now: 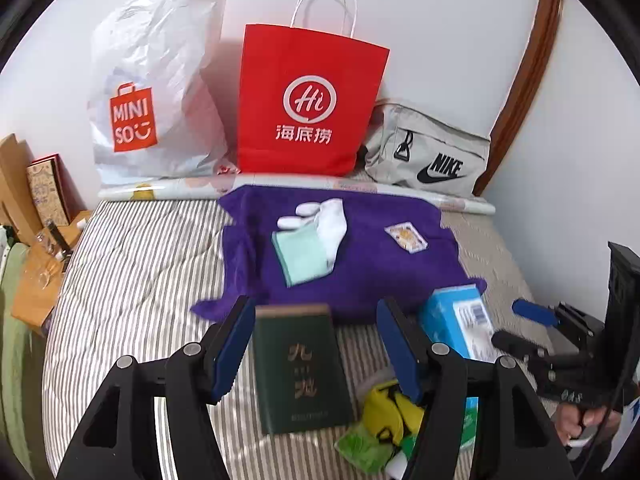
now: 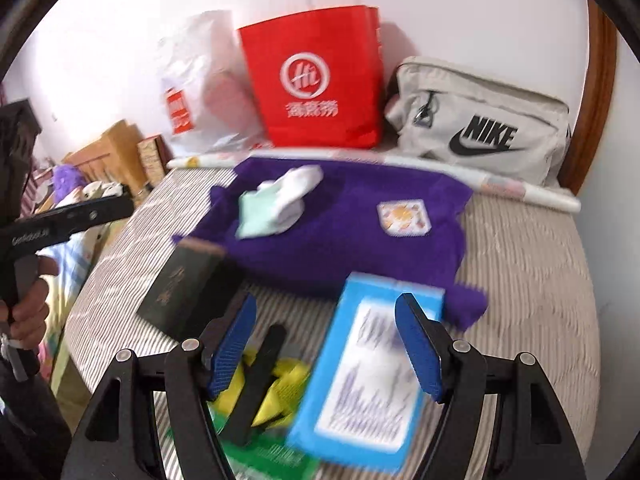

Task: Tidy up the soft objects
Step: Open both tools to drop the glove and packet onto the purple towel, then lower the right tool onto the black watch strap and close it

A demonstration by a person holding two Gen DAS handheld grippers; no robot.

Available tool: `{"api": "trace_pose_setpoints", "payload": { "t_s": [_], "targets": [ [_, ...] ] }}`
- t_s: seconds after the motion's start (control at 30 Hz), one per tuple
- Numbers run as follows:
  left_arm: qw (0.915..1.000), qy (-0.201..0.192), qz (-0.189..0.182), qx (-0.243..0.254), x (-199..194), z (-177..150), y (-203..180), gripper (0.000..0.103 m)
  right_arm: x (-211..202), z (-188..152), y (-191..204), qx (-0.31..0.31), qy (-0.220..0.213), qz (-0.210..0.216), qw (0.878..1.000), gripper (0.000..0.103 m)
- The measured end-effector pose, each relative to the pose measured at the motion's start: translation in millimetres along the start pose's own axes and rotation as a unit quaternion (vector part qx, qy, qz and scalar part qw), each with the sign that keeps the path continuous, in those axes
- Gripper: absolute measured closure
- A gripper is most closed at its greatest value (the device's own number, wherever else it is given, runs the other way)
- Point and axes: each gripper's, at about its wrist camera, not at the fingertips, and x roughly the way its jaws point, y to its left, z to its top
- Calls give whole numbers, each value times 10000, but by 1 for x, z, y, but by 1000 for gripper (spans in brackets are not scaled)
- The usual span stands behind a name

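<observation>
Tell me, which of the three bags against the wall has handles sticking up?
The red paper bag in the middle, with white loop handles. The white plastic bag is crumpled, and the grey Nike bag lies low, showing no such loops.

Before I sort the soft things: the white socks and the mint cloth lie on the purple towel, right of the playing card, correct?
Not quite: in the left wrist view the white socks and mint cloth lie on the purple towel, but left of the playing card.

Both grippers share one build: the left gripper and the right gripper have black angular arms with triangular cut-outs, round silver screws at the joints and blue ribbed pads. A thin black cable trails from the right one's black handle
</observation>
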Motion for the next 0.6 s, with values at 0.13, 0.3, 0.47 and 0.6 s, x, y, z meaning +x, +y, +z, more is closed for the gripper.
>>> {"api": "trace_pose_setpoints", "payload": {
  "t_s": [0.13, 0.3, 0.47, 0.6],
  "targets": [
    [9998, 144, -71, -98, 2, -22, 2, 42, 1, -28, 18, 7, 302, 103, 9995, 46],
    [9996, 233, -66, -160, 0, -40, 8, 42, 10, -48, 37, -4, 531, 280, 9982, 51],
    [9992, 267, -144, -279, 2, -51, 18, 42, 25, -59, 49, -45, 705, 190, 9973, 56],
    [9984, 389, -169, -386, 10, -61, 26, 42, 40, -68, 53, -72, 958, 9, 9954, 58]
  ]
}}
